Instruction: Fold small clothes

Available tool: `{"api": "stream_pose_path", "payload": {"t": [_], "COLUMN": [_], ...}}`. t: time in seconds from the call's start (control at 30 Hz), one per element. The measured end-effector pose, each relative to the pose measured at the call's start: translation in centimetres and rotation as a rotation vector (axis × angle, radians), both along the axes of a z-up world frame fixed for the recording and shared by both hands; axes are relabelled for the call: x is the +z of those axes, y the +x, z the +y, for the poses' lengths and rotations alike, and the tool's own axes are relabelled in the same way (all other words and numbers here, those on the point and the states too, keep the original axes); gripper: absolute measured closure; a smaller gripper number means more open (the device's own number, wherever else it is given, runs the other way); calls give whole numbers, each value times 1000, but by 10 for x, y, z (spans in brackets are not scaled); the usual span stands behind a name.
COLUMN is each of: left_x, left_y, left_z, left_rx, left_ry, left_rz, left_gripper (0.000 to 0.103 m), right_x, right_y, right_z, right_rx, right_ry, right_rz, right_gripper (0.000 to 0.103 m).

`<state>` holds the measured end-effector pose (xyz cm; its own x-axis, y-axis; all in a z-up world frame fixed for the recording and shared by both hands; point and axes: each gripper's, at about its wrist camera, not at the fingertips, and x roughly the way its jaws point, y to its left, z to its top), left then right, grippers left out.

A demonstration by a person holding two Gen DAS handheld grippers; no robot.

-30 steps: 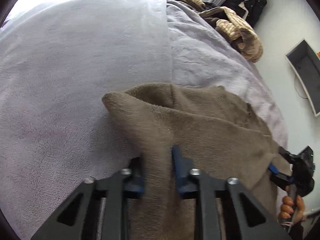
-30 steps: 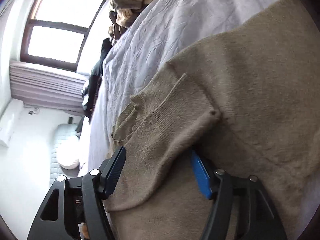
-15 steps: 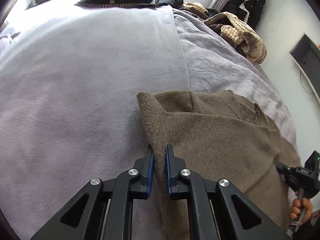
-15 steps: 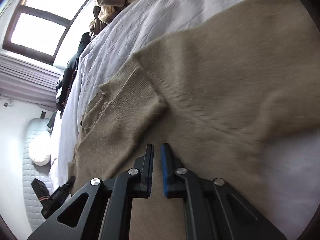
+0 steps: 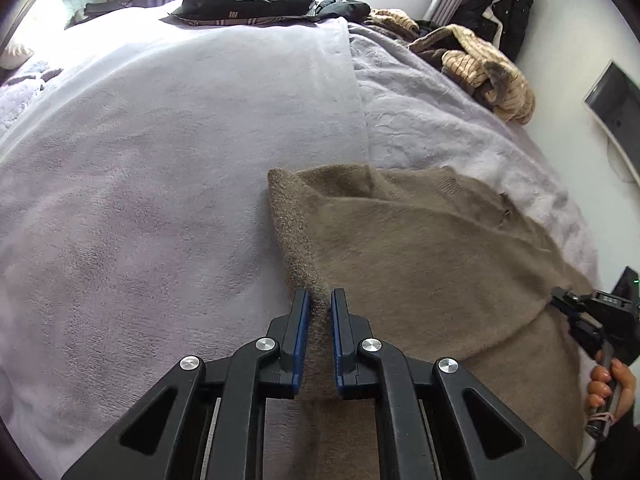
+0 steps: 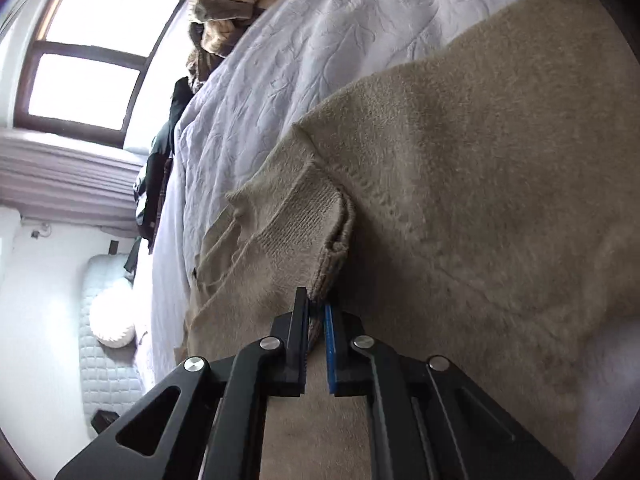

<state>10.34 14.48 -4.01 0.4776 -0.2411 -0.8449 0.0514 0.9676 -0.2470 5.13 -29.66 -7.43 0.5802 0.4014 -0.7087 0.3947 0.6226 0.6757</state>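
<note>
On my left lies the pale lilac blanket [image 5: 160, 184] covering the bed, bare up to the folded edge of the brown sweater [image 5: 420, 256], which lies spread on the bed in front of me. My left gripper [image 5: 319, 308] has its jaws clamped on that edge, a thick fuzzy ridge of knit pinched between the blue pads. Further right the sweater's body lies fairly flat, running toward my right gripper [image 5: 576, 312], seen at the far edge of the left view with my hand [image 5: 610, 384] under it. In the right view that right gripper [image 6: 316, 312] has its jaws shut tight on the ribbed cuff [image 6: 316, 236] of a sleeve lying on top of the body.

I judge the knit to be soft, light and floppy, with a plush nap that grips the pads well, so slipping looks unlikely. It will sag and stretch between my two holds, so I would lift both evenly. Doubled edges, ribbing and seams look like the best places to pinch, since a single layer could pull out of shape. A heap of striped clothes [image 5: 480, 64] sits well apart at the far right of the bed.
</note>
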Motion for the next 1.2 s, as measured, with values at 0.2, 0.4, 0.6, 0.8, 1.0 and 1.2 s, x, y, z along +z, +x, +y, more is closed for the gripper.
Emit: {"api": "stream_pose_path", "payload": {"t": [0.2,0.4,0.6,0.8,1.0,1.2], "left_x": [-8,13,15,8,-5,-9], "left_y": [-7,-28,-42,-49,-63,-71], "left_z": [5,-17,-37,-50,-43,-60], "left_rx": [51,8,-12,-45,-87,-179], "left_ry": [43,133,187,227,219,367], "left_rz": [29,-22,-33,-45,-27,-66], "left_gripper": [92,92,92,92,92,92], "right_x": [-5,19,18,7,-3,-4], "right_y": [-22,-38,-35,-18,-8,-1], "right_z": [-6,1,5,3,-4,0], "right_rx": [-3,69,87,51,8,15], "right_ry": [-4,-83,-56,37,105,104], "right_rz": [24,-31,-33,-39,-37,-39], "right_gripper": [93,40,40,40,40,40]}}
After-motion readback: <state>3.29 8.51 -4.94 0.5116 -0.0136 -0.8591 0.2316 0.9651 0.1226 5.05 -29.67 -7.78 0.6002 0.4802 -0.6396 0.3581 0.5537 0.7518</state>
